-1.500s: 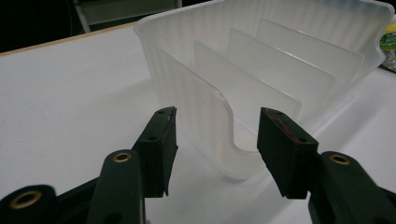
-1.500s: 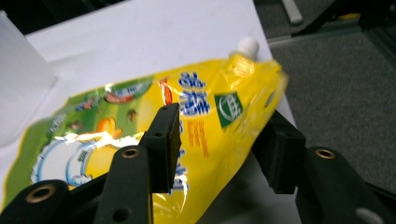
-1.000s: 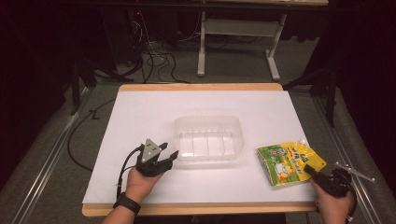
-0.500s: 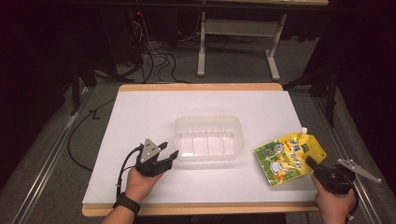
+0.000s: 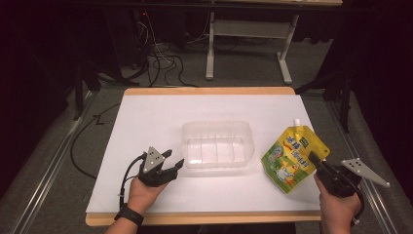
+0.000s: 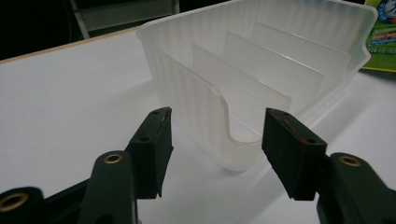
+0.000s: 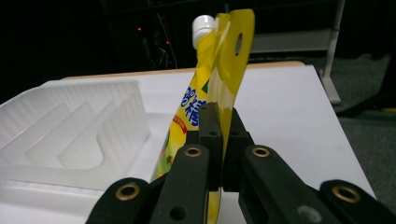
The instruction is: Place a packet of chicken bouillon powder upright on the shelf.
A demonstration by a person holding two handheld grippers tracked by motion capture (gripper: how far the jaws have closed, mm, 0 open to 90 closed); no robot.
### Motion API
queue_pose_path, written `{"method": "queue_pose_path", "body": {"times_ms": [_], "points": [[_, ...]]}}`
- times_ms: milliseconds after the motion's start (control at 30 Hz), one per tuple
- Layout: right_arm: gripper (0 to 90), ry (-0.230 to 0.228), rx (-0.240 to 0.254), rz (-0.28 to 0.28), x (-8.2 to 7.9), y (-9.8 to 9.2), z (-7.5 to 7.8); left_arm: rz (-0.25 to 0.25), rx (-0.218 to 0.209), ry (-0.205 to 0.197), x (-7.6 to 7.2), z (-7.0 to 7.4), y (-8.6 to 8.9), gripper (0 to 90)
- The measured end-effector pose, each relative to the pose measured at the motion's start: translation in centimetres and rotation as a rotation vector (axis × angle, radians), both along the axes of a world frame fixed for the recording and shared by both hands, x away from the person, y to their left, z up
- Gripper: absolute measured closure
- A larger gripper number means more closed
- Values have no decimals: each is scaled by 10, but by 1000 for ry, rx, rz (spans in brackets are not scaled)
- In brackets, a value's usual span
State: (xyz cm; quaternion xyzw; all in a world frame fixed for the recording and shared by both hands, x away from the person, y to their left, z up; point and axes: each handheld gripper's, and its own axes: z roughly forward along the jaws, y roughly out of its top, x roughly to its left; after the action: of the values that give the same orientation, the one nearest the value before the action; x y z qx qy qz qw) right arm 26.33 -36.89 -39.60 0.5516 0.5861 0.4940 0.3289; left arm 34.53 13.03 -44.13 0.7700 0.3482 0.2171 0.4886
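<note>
A white tabletop (image 5: 160, 117) with a wooden rim carries everything. Near the middle, somewhat toward the near edge, sits a clear plastic bin (image 5: 217, 145) with upright dividers inside; in the left gripper view its rounded corner (image 6: 233, 140) stands between the two black jaws.

To the right of the bin, toward the near right corner, a yellow spouted drink pouch (image 5: 292, 158) with a white cap is raised off the tabletop, spout pointing at the far edge. The right gripper (image 5: 316, 163) pinches its lower edge; in the right gripper view the jaws are pressed together on the foil, and the pouch (image 7: 219, 79) stands upright above them, cap uppermost.

The left gripper (image 5: 173, 163) rests by the bin's near left corner. Its jaws are spread and have just been opening a little further, with the bin's corner between them, and the pads press on nothing.
</note>
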Motion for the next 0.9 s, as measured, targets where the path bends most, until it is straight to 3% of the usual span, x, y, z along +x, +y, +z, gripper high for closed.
{"method": "queue_pose_path", "body": {"times_ms": [167,367,500,633,900], "points": [[900,-37,-34,15,4,11,9,17,-2,-1,-5,1,9,433],[900,-80,-63,-20,8,11,14,41,-11,1,-9,1,20,433],[900,-71,-71,-18,11,11,10,45,-19,4,-11,1,22,433],[900,-82,-80,-8,8,13,7,31,-15,6,-11,0,19,432],[872,-49,-86,4,-1,11,0,14,-21,-1,2,-4,-3,426]]}}
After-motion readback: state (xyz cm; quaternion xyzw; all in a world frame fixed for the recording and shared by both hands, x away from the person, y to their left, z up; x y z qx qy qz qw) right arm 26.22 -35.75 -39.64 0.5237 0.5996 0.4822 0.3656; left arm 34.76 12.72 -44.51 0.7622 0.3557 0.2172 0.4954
